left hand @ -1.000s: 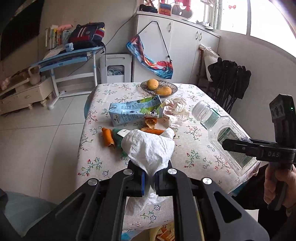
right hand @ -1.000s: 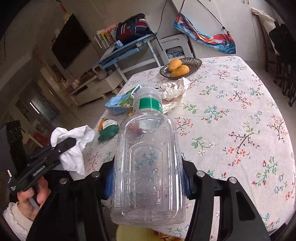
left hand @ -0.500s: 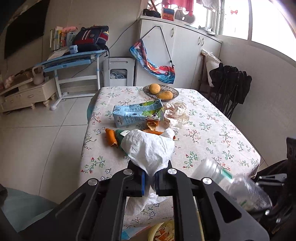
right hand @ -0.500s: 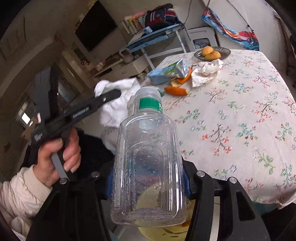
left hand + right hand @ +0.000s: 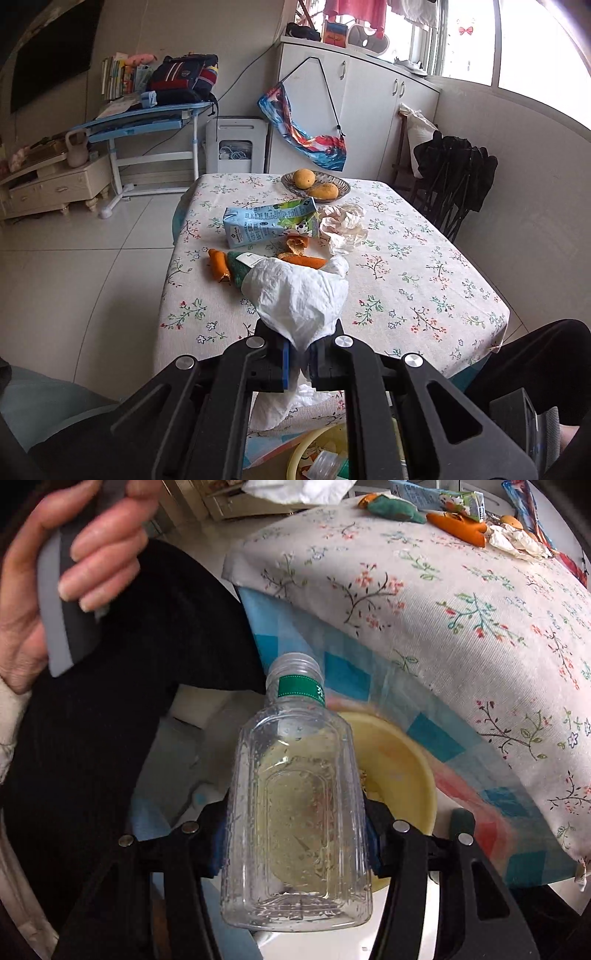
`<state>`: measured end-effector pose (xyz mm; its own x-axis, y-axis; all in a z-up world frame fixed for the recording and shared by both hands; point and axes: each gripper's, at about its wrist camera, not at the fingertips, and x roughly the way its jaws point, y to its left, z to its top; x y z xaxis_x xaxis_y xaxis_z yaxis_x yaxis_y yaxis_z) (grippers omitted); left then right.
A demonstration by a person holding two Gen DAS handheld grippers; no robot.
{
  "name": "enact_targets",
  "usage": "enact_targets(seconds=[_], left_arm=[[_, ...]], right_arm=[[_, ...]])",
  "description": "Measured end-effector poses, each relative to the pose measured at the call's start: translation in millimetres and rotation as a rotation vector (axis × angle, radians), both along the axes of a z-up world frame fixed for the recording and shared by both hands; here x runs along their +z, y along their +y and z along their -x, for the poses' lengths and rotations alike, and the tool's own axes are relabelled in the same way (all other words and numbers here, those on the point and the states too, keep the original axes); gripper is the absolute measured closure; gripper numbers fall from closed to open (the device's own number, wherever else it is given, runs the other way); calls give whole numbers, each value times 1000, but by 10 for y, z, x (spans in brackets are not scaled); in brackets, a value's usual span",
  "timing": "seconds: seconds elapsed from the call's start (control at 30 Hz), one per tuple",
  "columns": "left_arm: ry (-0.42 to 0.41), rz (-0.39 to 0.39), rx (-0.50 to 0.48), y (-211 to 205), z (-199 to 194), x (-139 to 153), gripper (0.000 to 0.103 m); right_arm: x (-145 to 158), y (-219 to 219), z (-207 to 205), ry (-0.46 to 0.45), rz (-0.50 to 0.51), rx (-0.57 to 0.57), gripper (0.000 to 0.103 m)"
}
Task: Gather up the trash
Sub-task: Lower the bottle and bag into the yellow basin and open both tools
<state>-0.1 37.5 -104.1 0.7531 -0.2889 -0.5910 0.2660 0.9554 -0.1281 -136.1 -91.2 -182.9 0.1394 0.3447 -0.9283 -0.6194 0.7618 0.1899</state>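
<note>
On the table (image 5: 406,258) w/ the flowered cloth, trash lies in one group near the middle: 1 blue-green carton (image 5: 269,223) on its side, 1 crumpled paper (image 5: 343,227) just right of it, 3 orange peel pieces (image 5: 218,264), and 1 dark green wrapper (image 5: 238,269). At the far end stands 1 dish (image 5: 343,184) w/ 2 yellow fruits (image 5: 304,178).

Left gripper (image 5: 297,363) has its jaws pressed together on 1 white tissue (image 5: 295,299), which it holds up above the near edge of the table. A person's hand (image 5: 48,576) grips its handle.

Right gripper (image 5: 295,845) points steeply down beside the table corner and pinches 1 clear empty bottle (image 5: 295,812) by its sides, no cap, neck w/ a green band pointing away. Directly under the bottle is 1 yellow bin (image 5: 402,771) on the floor, w/ some trash inside; how many pieces, I cannot tell.
</note>
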Motion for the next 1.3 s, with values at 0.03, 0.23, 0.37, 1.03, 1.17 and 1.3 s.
enact_targets(seconds=[0.03,0.23,0.37,1.03,1.17,1.3], left_arm=[[0,1,1,2,19,-1,95],[10,7,-6,30,118,-19,95],[21,18,-22,1,199,-38,95],[305,-87,-314,-712,858,-625,95],[377,-156,-370,-847,910,-801,95],[412,-161,-385,-864,911,-850,74]], right_arm=[[-17,13,-13,-6,10,-5,47],[250,-194,-46,-120,-81,-129,41],[514,-551,-78,-232,-191,-297,36],[875,-1252,-47,-340,-372,-600,34],[865,-1280,-33,-337,-373,-609,34],[863,-1289,-19,-340,-369,-614,33]])
